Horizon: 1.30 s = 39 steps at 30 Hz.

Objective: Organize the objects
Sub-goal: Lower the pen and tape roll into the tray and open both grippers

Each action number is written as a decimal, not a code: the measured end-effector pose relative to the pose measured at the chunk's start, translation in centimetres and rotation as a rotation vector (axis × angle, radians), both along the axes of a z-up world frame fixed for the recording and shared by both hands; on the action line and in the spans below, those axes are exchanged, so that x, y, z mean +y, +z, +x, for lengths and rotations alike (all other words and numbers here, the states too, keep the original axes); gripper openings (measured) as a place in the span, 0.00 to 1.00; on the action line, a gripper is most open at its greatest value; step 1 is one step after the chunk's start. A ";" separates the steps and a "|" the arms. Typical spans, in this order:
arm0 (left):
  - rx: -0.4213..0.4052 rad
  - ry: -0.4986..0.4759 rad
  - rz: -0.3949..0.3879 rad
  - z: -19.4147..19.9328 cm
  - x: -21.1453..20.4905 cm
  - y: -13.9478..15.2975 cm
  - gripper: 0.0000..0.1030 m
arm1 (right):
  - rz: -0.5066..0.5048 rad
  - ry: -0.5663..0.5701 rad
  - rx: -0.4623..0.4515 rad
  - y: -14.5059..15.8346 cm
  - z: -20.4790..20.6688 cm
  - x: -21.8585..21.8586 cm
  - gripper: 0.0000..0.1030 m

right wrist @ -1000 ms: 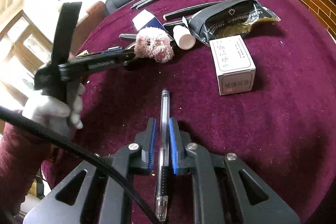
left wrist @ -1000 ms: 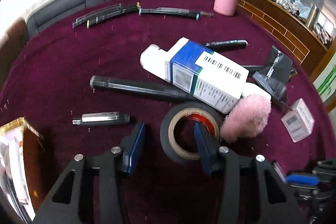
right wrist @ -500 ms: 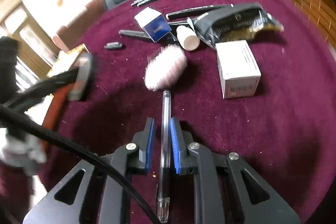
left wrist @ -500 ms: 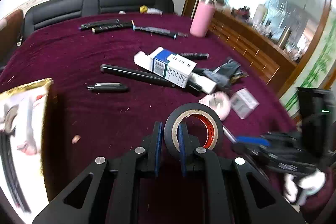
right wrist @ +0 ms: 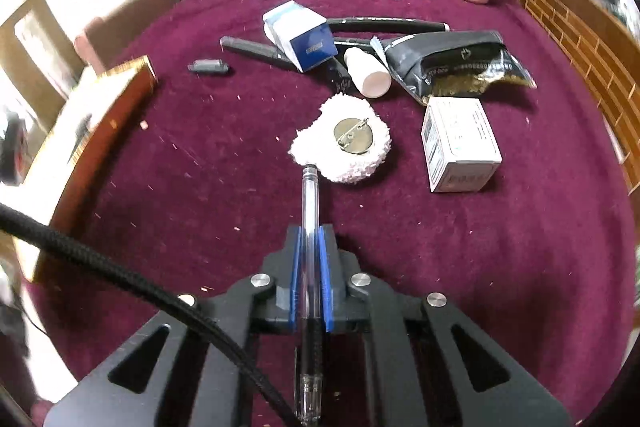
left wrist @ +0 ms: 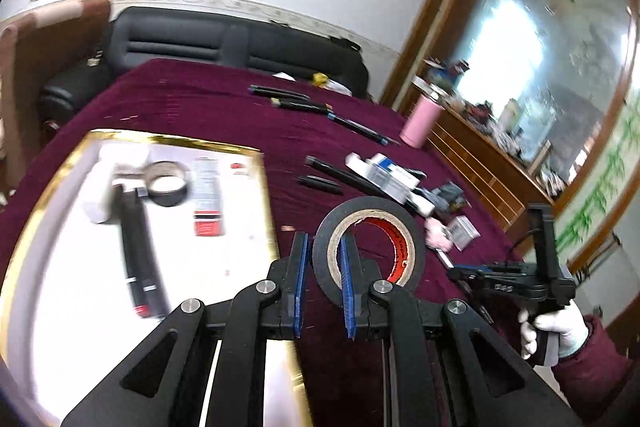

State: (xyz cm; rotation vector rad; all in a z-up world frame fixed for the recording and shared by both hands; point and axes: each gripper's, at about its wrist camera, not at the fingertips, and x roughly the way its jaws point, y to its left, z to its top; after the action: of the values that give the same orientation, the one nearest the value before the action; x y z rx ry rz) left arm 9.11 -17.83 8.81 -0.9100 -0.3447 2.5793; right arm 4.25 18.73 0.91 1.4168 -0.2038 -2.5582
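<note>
The left claw (left wrist: 322, 283) is clamped on a black roll of tape with a red-printed core (left wrist: 370, 243), held above the maroon-clothed table (left wrist: 224, 115). The right claw (right wrist: 310, 279) is clamped on a clear plastic ballpoint pen (right wrist: 310, 227).

- the left gripper (left wrist: 323, 283) pinches the wall of a black tape roll (left wrist: 370, 247), held upright above the maroon tablecloth (left wrist: 200, 107).
- at the cloth's left edge, a gold-rimmed white tray (left wrist: 256, 187) holds another tape roll (left wrist: 166, 183), a black marker (left wrist: 138, 247) and a tube.
- a gloved right hand (left wrist: 554, 327) grips the right gripper (left wrist: 454, 269) at right.
- a pink tumbler (left wrist: 422, 121) stands by the far right edge.
</note>
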 end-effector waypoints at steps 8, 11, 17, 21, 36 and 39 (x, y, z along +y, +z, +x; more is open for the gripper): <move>-0.004 0.114 0.003 1.1 -4.8 -0.9 0.12 | -0.368 0.043 -0.010 1.6 0.4 -0.8 0.07; -0.024 0.173 -0.007 1.0 -6.6 -1.5 0.12 | -0.481 0.117 -0.021 2.7 -0.3 -3.0 0.07; -0.068 0.246 -0.068 0.1 -10.1 -2.0 0.12 | -0.674 0.266 -0.074 4.2 -3.4 -9.9 0.07; -0.134 0.297 -0.119 -2.1 -12.9 -2.8 0.12 | -0.704 0.331 -0.132 4.1 -6.0 -16.2 0.07; -0.275 0.287 -0.200 -7.2 -16.6 -6.3 0.14 | -0.362 0.317 -0.219 0.0 -12.1 -31.3 0.10; -0.261 0.273 -0.149 -6.5 -17.1 -6.0 0.19 | -0.327 0.308 -0.199 0.4 -12.1 -31.8 0.10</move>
State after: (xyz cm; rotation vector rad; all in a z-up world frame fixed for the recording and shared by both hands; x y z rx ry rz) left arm 2.61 -34.90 2.78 -1.3443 -0.3741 2.7636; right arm -7.82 -13.11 1.29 1.4434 -0.3830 -2.0314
